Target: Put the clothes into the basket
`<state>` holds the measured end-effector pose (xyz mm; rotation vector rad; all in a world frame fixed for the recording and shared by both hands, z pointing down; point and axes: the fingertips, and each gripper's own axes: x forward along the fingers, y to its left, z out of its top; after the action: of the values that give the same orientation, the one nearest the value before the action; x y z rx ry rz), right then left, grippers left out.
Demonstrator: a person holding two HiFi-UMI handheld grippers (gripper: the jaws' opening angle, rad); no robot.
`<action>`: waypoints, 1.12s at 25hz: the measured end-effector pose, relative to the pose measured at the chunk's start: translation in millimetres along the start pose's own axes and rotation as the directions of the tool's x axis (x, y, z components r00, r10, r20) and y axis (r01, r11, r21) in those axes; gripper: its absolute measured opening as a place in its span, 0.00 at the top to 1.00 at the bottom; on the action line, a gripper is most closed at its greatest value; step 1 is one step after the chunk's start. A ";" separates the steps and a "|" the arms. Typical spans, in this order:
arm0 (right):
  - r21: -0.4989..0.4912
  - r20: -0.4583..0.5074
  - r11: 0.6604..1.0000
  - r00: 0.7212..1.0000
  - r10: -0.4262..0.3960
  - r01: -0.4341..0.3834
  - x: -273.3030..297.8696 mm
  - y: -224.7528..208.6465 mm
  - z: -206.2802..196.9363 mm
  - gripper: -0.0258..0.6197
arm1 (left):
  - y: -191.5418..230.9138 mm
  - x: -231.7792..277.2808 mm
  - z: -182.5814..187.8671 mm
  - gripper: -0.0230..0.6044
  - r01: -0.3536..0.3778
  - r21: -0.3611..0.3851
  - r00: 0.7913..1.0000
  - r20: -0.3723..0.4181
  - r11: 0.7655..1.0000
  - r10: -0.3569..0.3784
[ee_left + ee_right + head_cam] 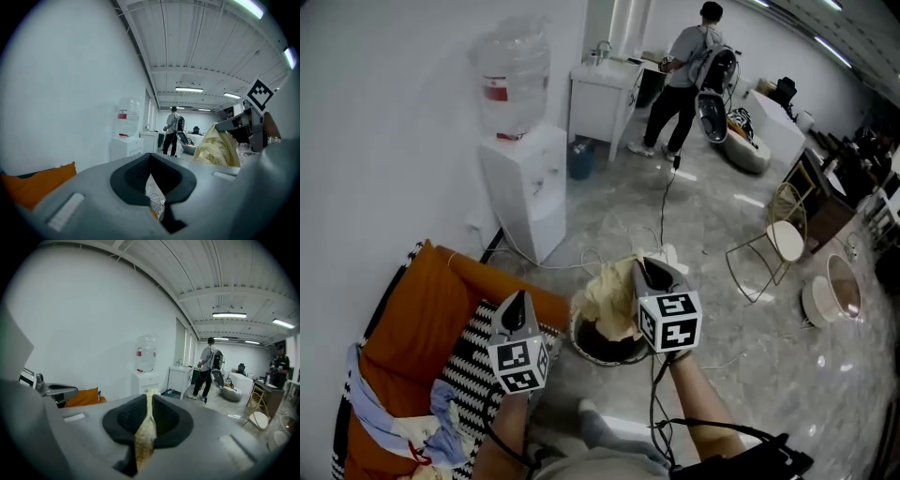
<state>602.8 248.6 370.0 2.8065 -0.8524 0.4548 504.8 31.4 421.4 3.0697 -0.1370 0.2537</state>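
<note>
Two handheld grippers reach forward. The right gripper has its jaws clamped on one pale yellow garment, which hangs bunched over the opening of one dark round basket on the grey floor. Whether the cloth touches the basket cannot be told. The left gripper has its jaws together with nothing between them. It hovers just left of the basket, above the edge of a black-and-white striped cover.

One orange sofa lies at the lower left, and the striped cover lies on it. On it sits one loose pile of clothes in pale blue and white with a bit of red, too tangled to count.

Beyond the basket stand one white water dispenser with a bottle on top and one white cabinet. One person stands far off, facing away. One gold wire chair stands at the right. A cable trails across the floor towards the basket.
</note>
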 end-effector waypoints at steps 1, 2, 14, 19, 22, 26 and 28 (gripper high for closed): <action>0.003 -0.009 1.000 1.000 -0.006 0.006 2.1 -7.8 -7.5 0.90 | -7.1 7.0 -4.6 0.95 0.011 0.004 1.000 -0.007 1.000 -0.010; 0.009 -0.018 1.000 1.000 -0.011 0.011 4.8 -15.0 -15.9 0.90 | -13.3 13.9 -9.6 0.95 0.019 0.008 1.000 -0.014 1.000 -0.019; 0.105 -0.236 0.994 0.971 0.040 -0.016 57.1 -46.4 -182.2 0.90 | -52.0 58.9 -106.8 0.95 0.047 0.042 0.985 -0.166 0.998 -0.040; 0.136 -0.313 0.990 0.947 0.068 -0.026 77.6 -47.2 -236.5 0.90 | -57.4 68.4 -139.5 0.95 0.032 0.045 0.975 -0.222 0.998 -0.022; 0.162 -0.329 0.987 0.941 0.074 -0.021 88.4 -45.6 -252.3 0.90 | -52.0 69.1 -155.3 0.95 0.021 0.043 0.969 -0.248 0.999 -0.010; 0.211 -0.328 0.977 0.940 0.089 -0.019 98.0 -51.2 -270.7 0.90 | -46.6 68.5 -174.9 0.95 -0.002 0.040 0.958 -0.287 0.999 0.014; 0.222 -0.351 0.975 0.932 0.088 -0.008 102.7 -54.7 -280.3 0.89 | -45.9 69.6 -180.6 0.95 -0.008 0.038 0.955 -0.296 0.999 0.019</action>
<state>648.1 311.1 663.5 2.7578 -0.8326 1.0923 548.3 83.0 608.6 3.0204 -0.1390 0.7200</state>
